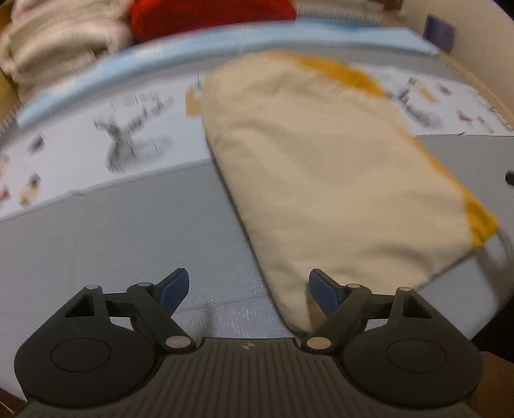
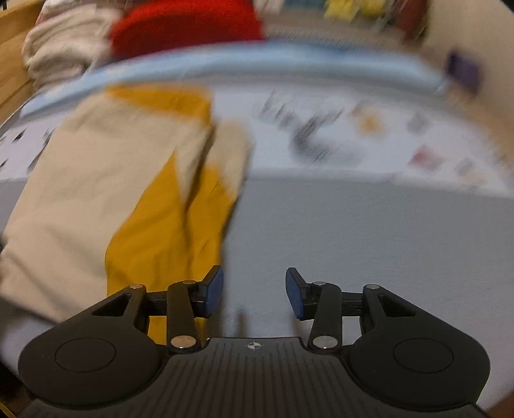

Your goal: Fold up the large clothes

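A folded beige and mustard-yellow garment point(image 1: 324, 173) lies on the grey mat point(image 1: 135, 231), blurred by motion. My left gripper point(image 1: 247, 289) is open, and the garment's near corner reaches between its fingers beside the right pad point(image 1: 324, 292). In the right wrist view the same garment point(image 2: 122, 193) lies to the left, its yellow part reaching under the left finger point(image 2: 213, 289). My right gripper point(image 2: 253, 289) is open and empty over the bare mat point(image 2: 353, 231).
A white printed sheet point(image 1: 96, 144) and a light blue layer point(image 1: 192, 48) lie beyond the mat. A pile of cream clothes point(image 1: 54, 41) and a red item point(image 1: 208, 13) sit at the back. A purple object point(image 2: 462, 70) is at the far right.
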The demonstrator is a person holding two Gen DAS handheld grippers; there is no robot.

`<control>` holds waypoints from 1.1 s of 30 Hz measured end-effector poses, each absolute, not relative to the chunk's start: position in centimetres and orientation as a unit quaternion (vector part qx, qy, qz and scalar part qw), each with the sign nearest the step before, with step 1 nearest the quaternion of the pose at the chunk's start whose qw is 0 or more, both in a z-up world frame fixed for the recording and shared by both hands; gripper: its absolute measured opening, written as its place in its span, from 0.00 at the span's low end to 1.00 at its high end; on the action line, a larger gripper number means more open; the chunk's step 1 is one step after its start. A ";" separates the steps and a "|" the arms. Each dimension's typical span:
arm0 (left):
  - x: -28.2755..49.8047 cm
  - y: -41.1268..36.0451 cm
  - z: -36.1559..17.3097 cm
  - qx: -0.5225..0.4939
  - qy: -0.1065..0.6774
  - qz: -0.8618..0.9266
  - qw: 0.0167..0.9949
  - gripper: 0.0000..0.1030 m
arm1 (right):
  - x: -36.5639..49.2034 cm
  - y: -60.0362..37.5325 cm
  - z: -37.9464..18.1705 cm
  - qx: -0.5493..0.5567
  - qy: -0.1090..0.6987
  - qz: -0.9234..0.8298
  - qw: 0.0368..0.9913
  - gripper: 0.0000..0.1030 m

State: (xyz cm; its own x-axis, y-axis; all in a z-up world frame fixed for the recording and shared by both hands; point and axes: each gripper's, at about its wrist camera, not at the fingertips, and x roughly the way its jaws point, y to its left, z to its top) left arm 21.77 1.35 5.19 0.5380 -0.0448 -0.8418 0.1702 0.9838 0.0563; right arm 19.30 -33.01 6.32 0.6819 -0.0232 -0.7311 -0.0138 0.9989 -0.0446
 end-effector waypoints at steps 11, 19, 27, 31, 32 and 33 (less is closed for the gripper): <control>6.2 -2.8 11.2 -0.022 0.343 0.025 0.939 1.00 | 5.2 -29.8 11.6 -0.013 0.248 -0.006 0.969 0.99; 3.3 -5.1 10.5 -0.019 0.322 0.024 0.946 1.00 | 1.4 -24.9 12.2 -0.042 0.260 0.036 0.964 0.99; 3.5 -4.8 10.0 -0.020 0.329 0.016 0.944 1.00 | 0.2 -23.3 12.3 -0.028 0.265 0.027 0.963 0.99; 3.6 -4.7 9.6 -0.014 0.331 0.012 0.943 1.00 | 0.0 -22.7 12.1 -0.038 0.260 0.025 0.965 0.99; 3.6 -4.6 9.5 -0.014 0.333 0.012 0.943 1.00 | 0.1 -22.6 12.1 -0.040 0.258 0.025 0.965 0.99; 3.7 -4.6 9.4 -0.014 0.335 0.012 0.942 1.00 | 0.1 -22.5 12.0 -0.042 0.257 0.025 0.965 0.99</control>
State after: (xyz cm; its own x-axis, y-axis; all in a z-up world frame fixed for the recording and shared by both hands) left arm 3.71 -4.56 9.42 0.7755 0.0137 -0.6312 -0.0326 0.9993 -0.0183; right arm 0.15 -22.49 11.97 0.8666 0.0260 -0.4983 -0.0691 0.9953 -0.0682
